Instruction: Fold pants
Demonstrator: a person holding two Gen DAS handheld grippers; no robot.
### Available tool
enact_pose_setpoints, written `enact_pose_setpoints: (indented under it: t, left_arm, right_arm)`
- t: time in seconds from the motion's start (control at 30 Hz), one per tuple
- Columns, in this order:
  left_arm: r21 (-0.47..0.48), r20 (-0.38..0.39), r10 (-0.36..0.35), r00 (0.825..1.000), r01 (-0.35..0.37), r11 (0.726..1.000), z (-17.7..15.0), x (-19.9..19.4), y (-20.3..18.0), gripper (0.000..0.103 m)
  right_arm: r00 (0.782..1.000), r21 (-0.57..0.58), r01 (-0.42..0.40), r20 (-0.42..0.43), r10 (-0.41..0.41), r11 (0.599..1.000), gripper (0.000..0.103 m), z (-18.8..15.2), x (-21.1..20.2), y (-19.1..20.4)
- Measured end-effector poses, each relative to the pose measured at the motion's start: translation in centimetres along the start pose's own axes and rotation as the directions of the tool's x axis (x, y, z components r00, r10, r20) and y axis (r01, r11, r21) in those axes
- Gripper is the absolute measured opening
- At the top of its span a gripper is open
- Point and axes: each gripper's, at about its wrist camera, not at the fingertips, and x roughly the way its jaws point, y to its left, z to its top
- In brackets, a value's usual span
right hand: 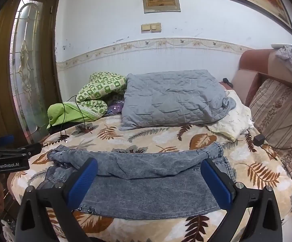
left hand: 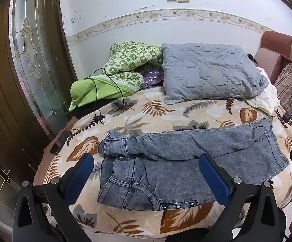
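Observation:
Grey-blue acid-wash jeans lie folded across the near part of the bed, waistband with metal buttons toward the left front. The folded upper layer runs left to right along the far side. They also show in the right wrist view. My left gripper is open and empty, held above the waistband end with its blue pads either side. My right gripper is open and empty above the jeans' right part. The left gripper's body shows at the left edge of the right wrist view.
A leaf-print blanket covers the bed. A grey quilted pillow, green patterned bedding and a black cable lie at the far side. A padded headboard with striped cushion stands right. A wooden glass door stands left.

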Motion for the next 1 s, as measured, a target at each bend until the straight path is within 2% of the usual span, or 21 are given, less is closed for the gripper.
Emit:
enact_pose_setpoints:
  t: [1.0]
  left_arm:
    - [-0.019,-0.025,0.01,1.0,-0.01,1.0,-0.4,1.3,0.9,0.103]
  right_arm:
    - [0.999,0.001,-0.016,-0.037,0.016,1.0,0.103,-0.3,1.4,0.6]
